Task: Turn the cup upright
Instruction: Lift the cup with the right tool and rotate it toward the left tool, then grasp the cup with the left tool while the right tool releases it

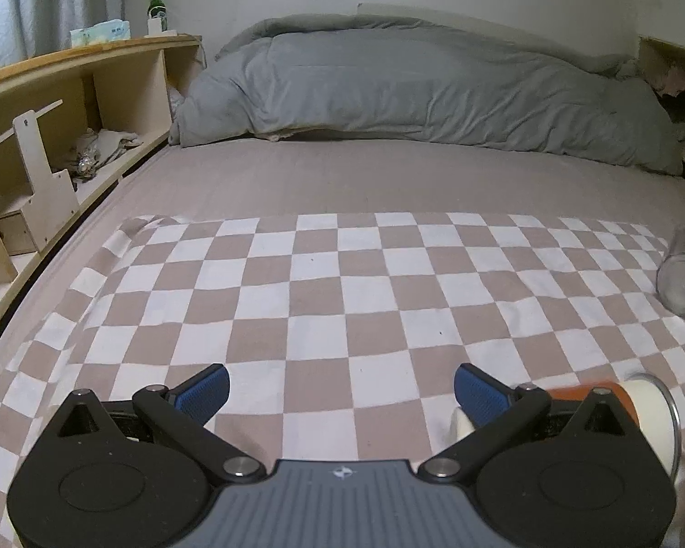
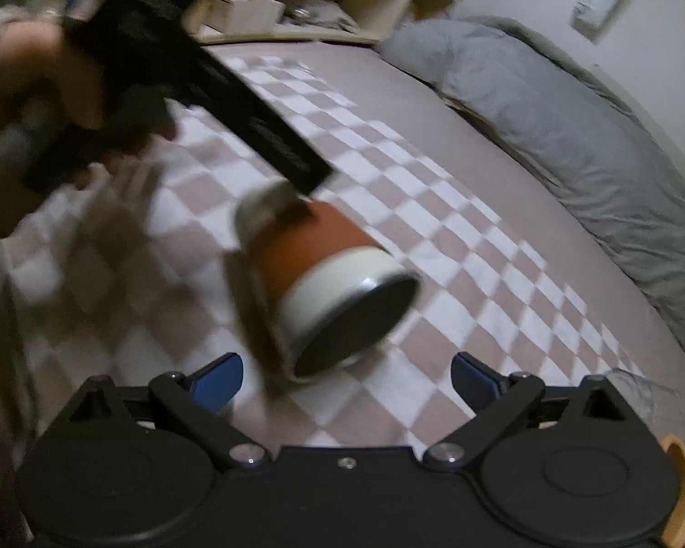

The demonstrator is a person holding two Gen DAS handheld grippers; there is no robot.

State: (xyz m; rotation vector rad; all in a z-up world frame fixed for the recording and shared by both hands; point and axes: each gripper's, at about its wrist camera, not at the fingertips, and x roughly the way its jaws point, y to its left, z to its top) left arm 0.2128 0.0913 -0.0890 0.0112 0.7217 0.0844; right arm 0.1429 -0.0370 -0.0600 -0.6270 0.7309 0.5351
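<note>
The bed (image 1: 342, 173) fills both views, its grey duvet (image 1: 411, 86) heaped across the upper half of the left wrist frame, and a checked cloth (image 1: 324, 292) spread over the lower middle. On that cloth, in the centre of the right wrist frame, the cup (image 2: 324, 269) lies on its side: orange band, cream ends, dark mouth turned toward the lower right of the frame; in the left wrist view it shows only as a blurred sliver at the lower right edge. A clear glass (image 1: 682, 269) also lies tipped at the right edge of that view. The right gripper (image 2: 347, 376) stands wide open with nothing between its blue pads, the cup just ahead of them. The left gripper (image 1: 340, 395) is likewise spread wide and empty, over bare cloth, the cup off beyond its right finger. To right the cup well, I judge the right fingers should straddle the orange band square across the body, close firmly before lifting, then rotate mouth-up and set the base flat, since soft bedding may let it topple.
</note>
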